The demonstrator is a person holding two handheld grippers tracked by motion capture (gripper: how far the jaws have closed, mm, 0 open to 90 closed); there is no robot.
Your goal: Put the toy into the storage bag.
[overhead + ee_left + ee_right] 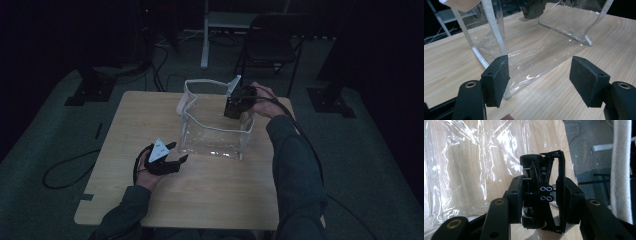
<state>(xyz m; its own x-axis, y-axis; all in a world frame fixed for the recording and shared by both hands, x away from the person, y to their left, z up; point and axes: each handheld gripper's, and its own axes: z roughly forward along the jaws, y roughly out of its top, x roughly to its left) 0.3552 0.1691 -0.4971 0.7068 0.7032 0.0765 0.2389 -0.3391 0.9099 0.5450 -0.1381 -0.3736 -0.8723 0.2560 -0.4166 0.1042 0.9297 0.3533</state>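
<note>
A clear bag (215, 125) stands open on the tabletop (150, 125). My right tongs (541, 195) are clamped on a black thing (536, 192), maybe a small reel, held over the bag's far right corner. My left tongs (539, 80) rest near the bag, spread apart, holding nothing.

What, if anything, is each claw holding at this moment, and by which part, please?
The right claw is shut on a black device, clamped across its middle, above the clear plastic bag. The left claw is open and holds nothing.
</note>
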